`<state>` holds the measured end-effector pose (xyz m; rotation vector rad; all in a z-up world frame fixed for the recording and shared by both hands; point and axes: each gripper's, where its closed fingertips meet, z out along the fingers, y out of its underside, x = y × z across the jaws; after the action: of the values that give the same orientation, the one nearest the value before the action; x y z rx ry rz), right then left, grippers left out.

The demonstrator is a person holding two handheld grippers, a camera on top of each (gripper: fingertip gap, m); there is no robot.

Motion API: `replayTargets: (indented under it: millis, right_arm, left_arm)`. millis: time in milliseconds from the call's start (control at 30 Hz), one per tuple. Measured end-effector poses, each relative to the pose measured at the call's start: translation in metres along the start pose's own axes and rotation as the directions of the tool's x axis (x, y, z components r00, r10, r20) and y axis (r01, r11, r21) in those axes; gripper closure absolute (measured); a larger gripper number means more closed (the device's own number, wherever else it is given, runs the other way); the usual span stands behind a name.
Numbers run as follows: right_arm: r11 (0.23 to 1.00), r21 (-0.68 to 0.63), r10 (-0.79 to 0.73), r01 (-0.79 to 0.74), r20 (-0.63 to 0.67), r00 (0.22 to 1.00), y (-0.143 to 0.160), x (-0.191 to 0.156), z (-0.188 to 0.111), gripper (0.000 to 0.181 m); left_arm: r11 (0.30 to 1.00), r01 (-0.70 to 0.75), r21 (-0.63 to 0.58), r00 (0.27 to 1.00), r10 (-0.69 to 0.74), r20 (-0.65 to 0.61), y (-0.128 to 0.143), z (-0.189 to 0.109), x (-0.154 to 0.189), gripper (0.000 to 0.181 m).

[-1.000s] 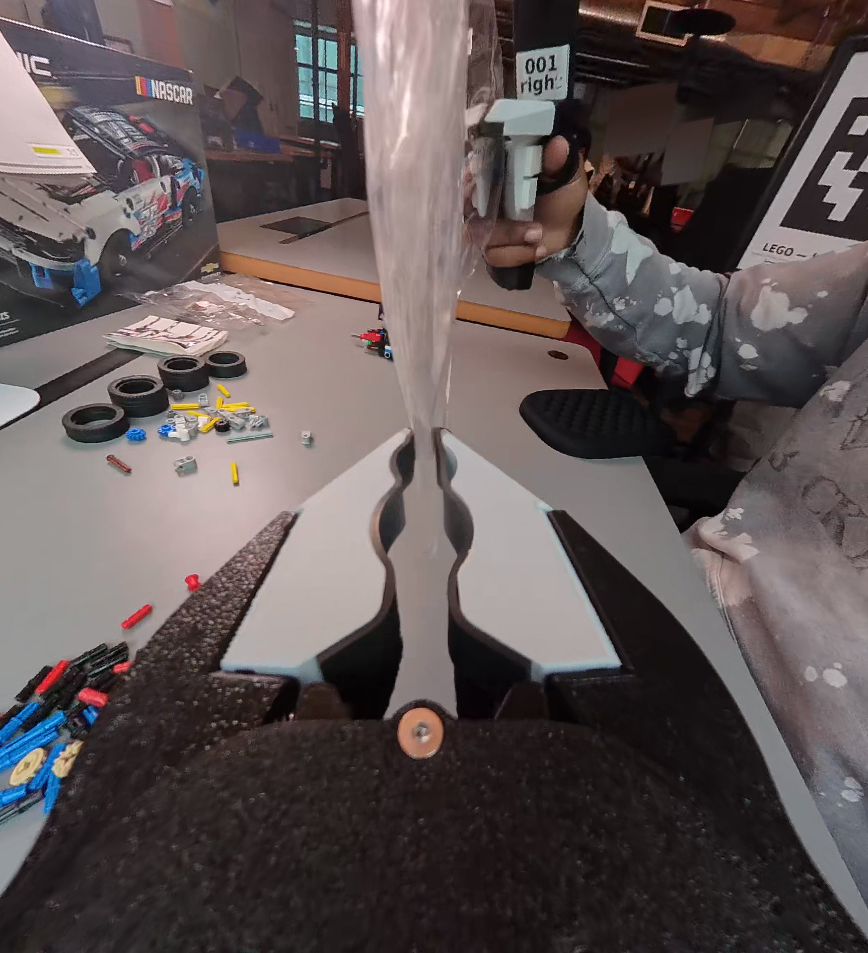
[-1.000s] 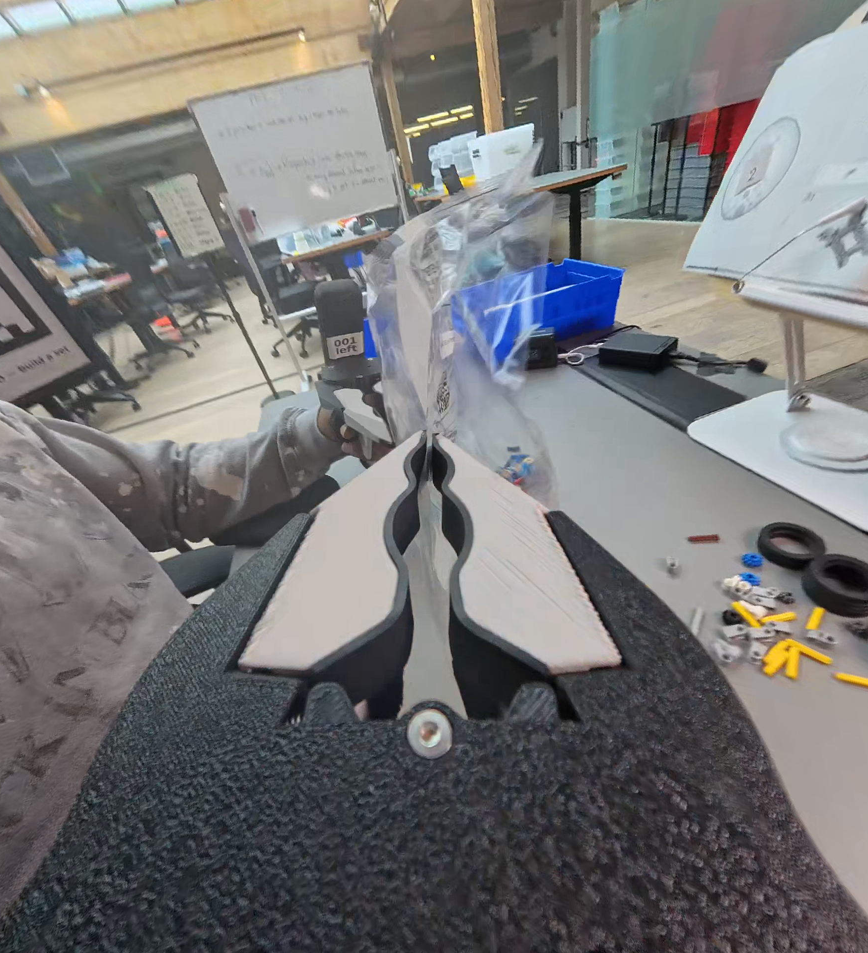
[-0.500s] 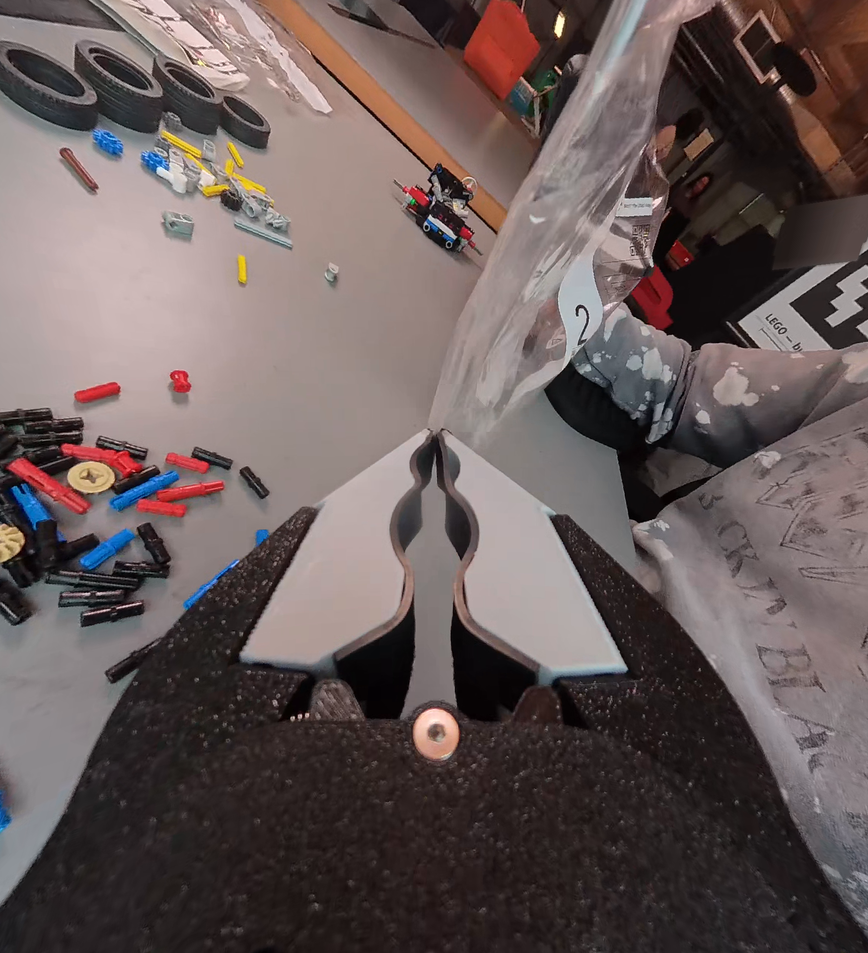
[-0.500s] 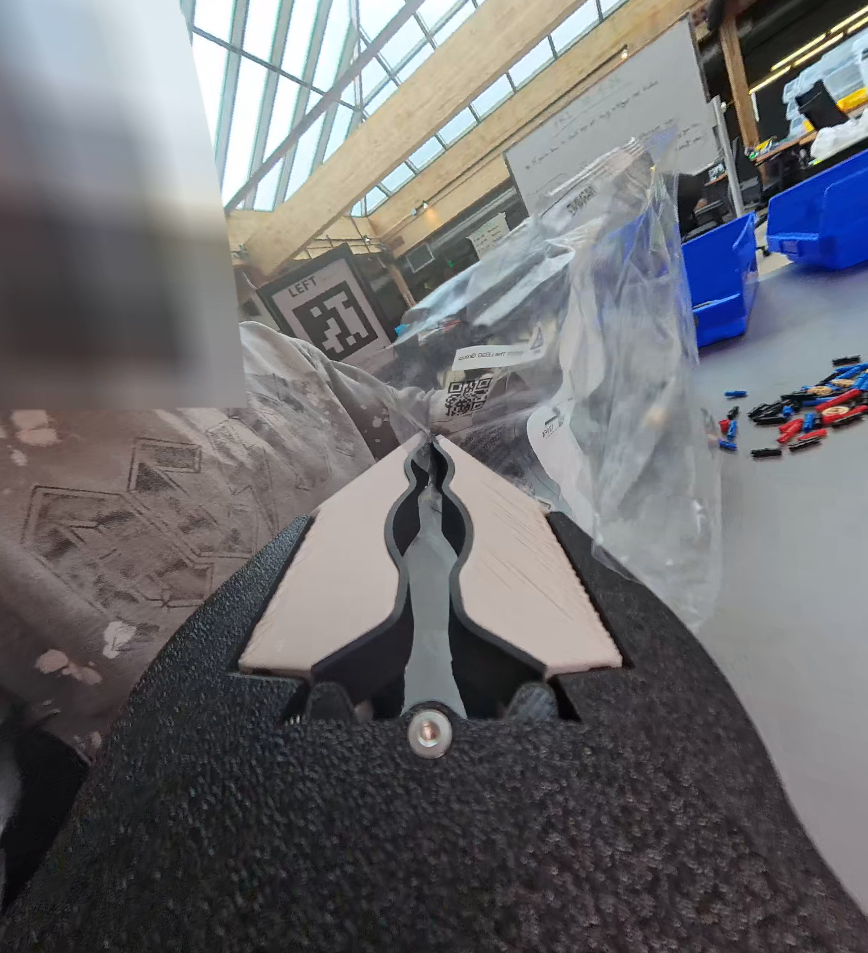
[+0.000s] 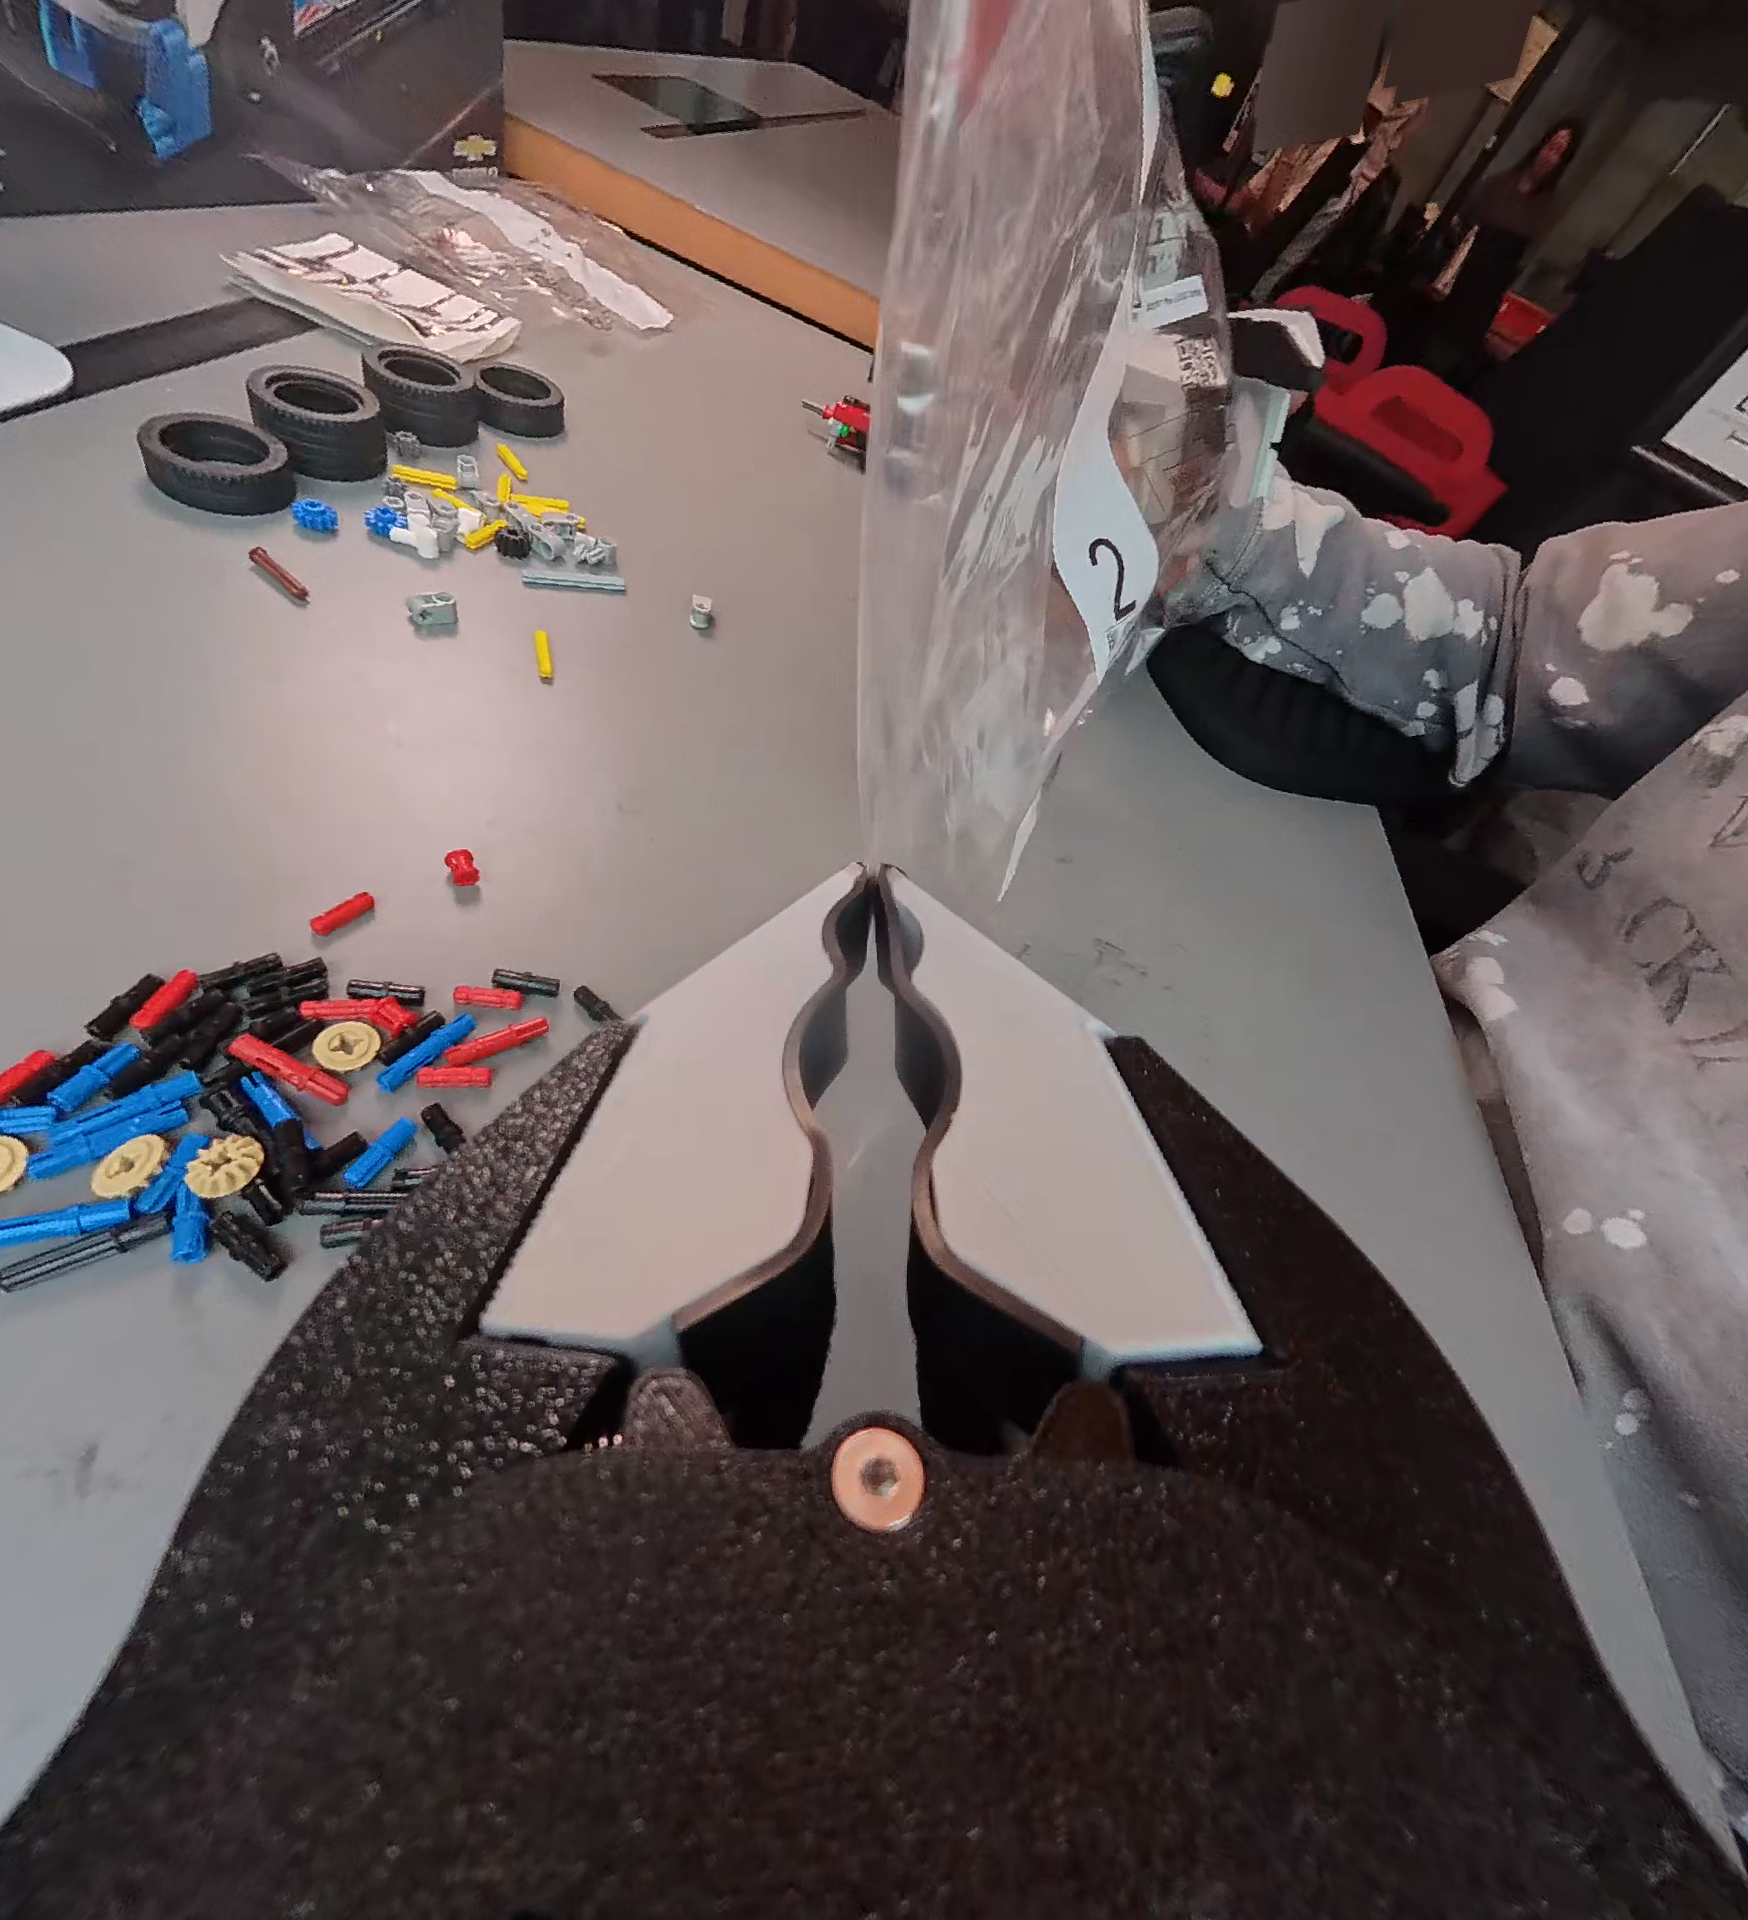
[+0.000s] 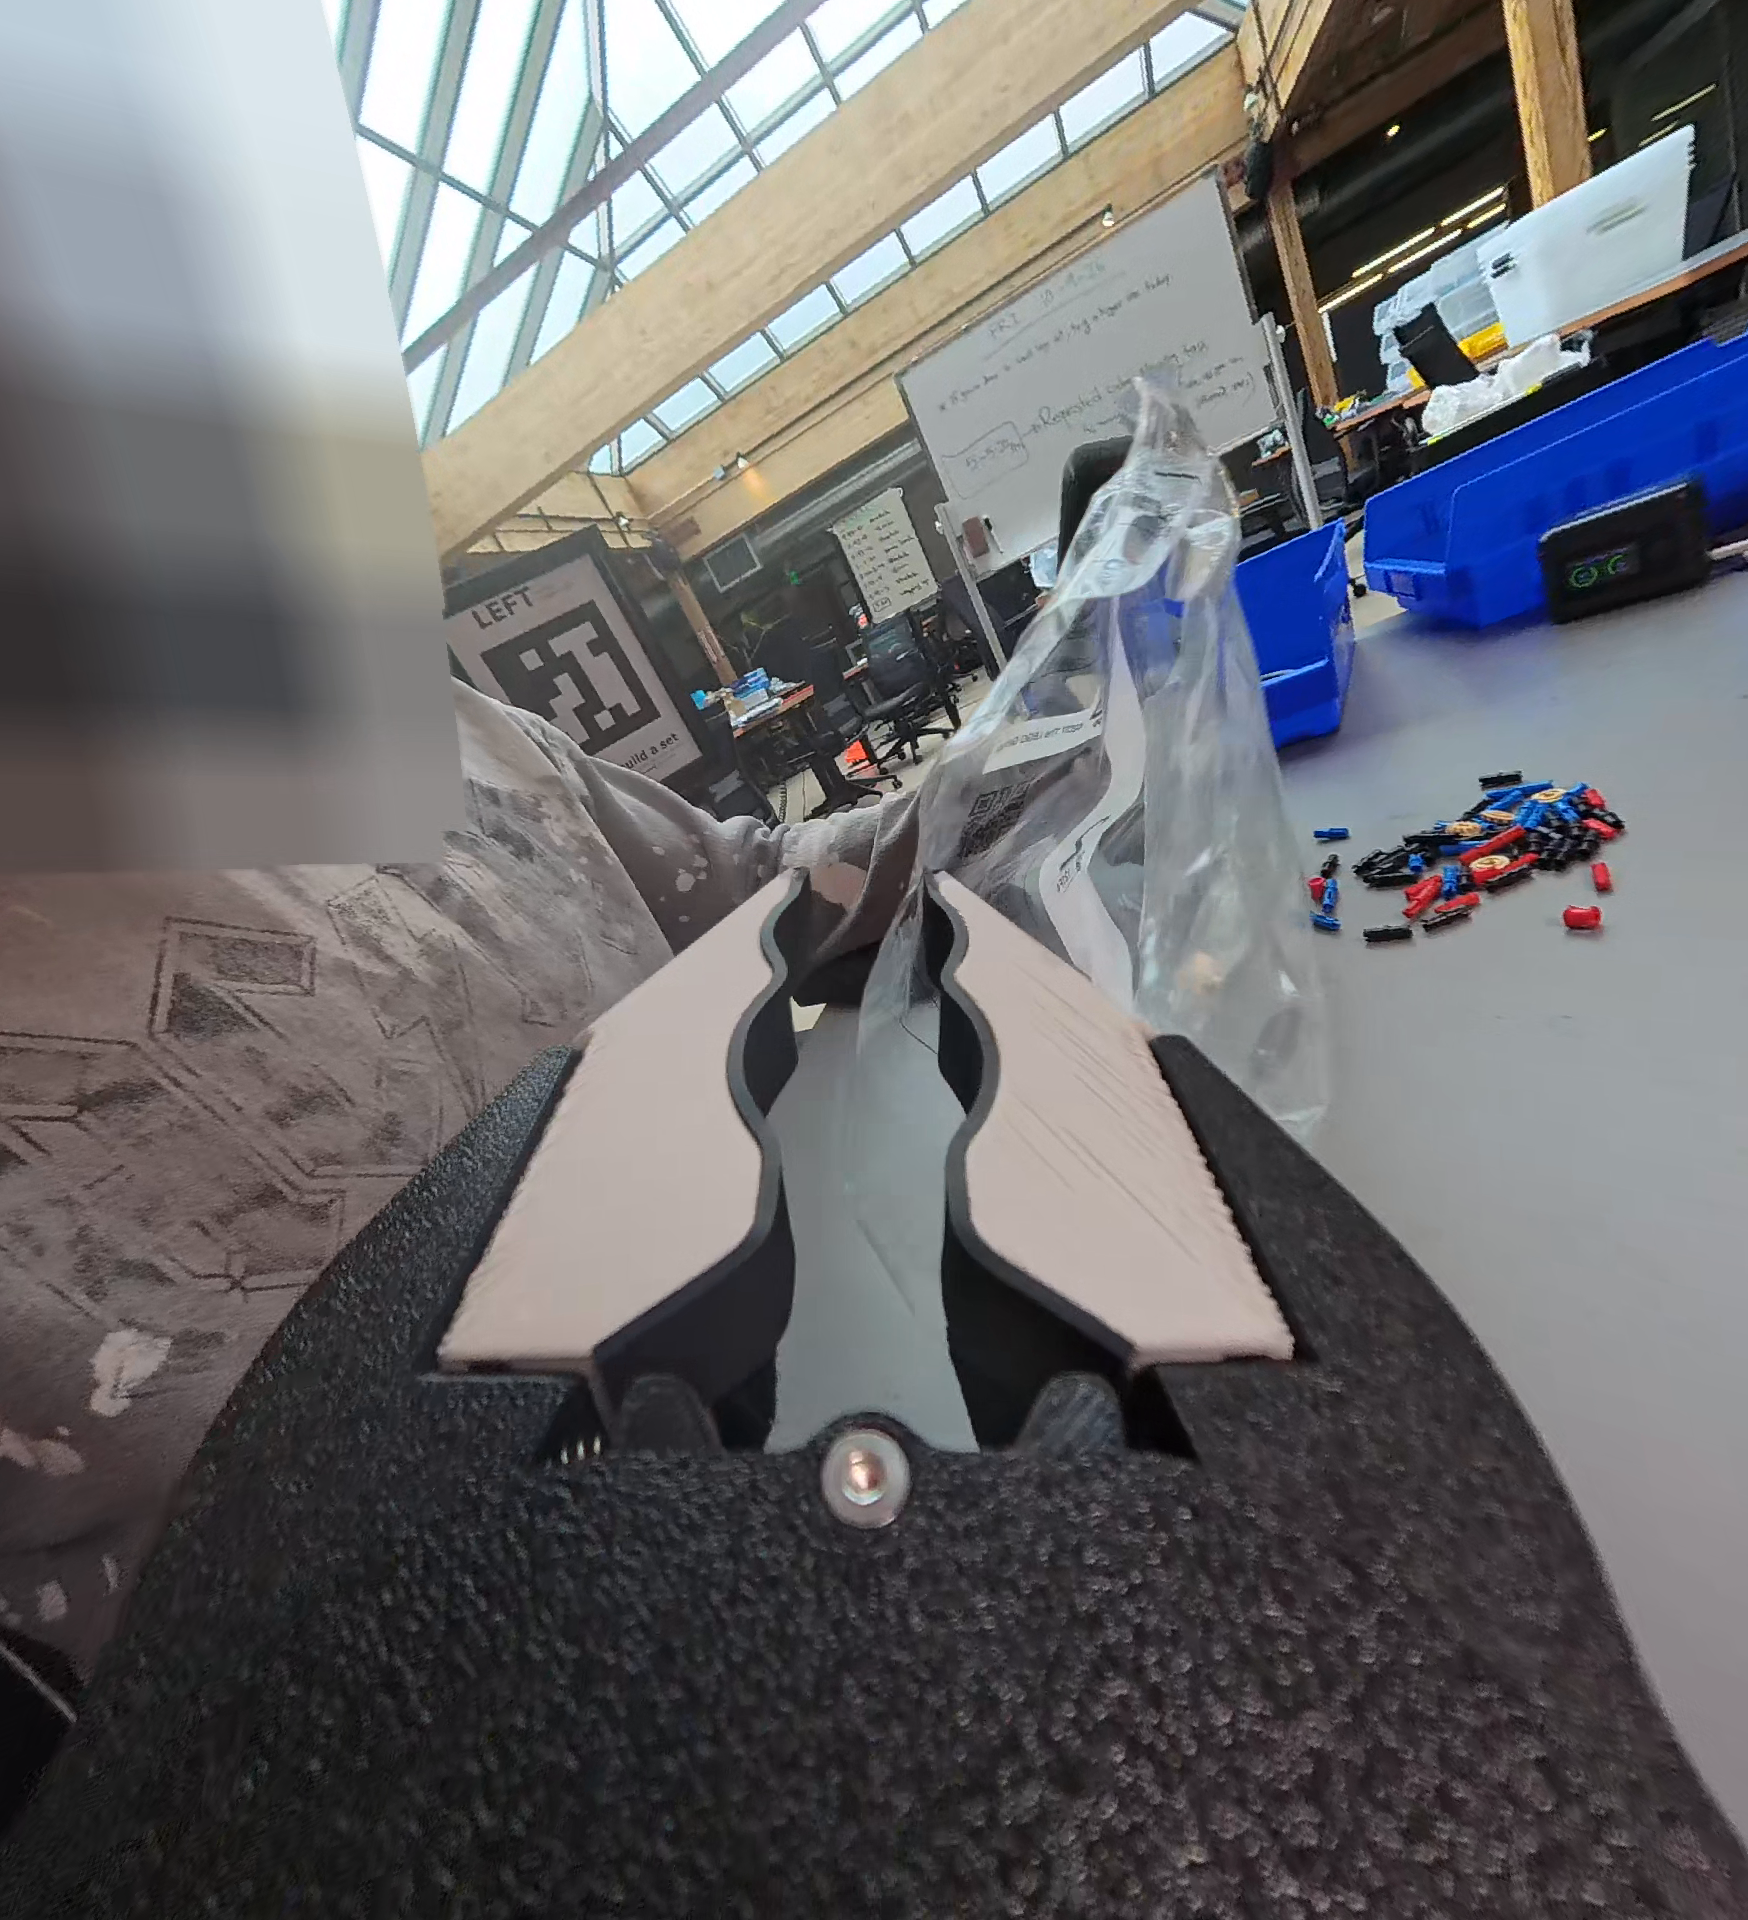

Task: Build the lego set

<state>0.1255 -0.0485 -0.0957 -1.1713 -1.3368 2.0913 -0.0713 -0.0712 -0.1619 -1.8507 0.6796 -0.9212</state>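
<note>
Clear plastic bag (image 5: 995, 436) stands up from the tips of the left gripper (image 5: 872, 871) in the left wrist view; the two fingers are pressed together on its lower corner and hold it above the grey table (image 5: 641, 727). To the left on the table lies a heap of blue, red and black pins (image 5: 205, 1101) with tan gears. Farther back four black tyres (image 5: 350, 416) lie in a row, with small yellow and grey parts (image 5: 496, 520) just beside them. A speckled sleeve (image 5: 1389, 613) shows behind the bag.

In the right wrist view the right gripper (image 6: 862, 904) has its fingers apart. The bag (image 6: 1140, 790) hangs between them, and I cannot tell if it touches them. The pin heap (image 6: 1483, 852) lies on the table at the right, and blue bins (image 6: 1597, 488) stand behind.
</note>
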Motion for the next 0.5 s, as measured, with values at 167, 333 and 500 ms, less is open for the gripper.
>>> replayTargets:
  millis: [167, 333, 500]
  right_arm:
    - [0.997, 0.074, 0.012, -0.013, 0.004, 1.0, -0.01, 0.004, -0.015, 0.167]
    - [0.981, 0.18, 0.056, -0.07, 0.078, 0.995, -0.025, -0.001, -0.028, 0.166]
    - [0.971, 0.222, 0.092, -0.087, -0.012, 0.996, -0.029, 0.02, -0.046, 0.174]
  left_arm:
    - [0.994, -0.107, -0.022, 0.994, 0.106, -0.015, 0.006, -0.003, 0.008, 0.181]
    - [0.985, -0.171, 0.015, 0.985, 0.172, -0.03, 0.003, -0.003, 0.012, 0.181]
    - [0.981, -0.192, 0.039, 0.98, 0.193, -0.039, 0.003, -0.008, 0.012, 0.181]
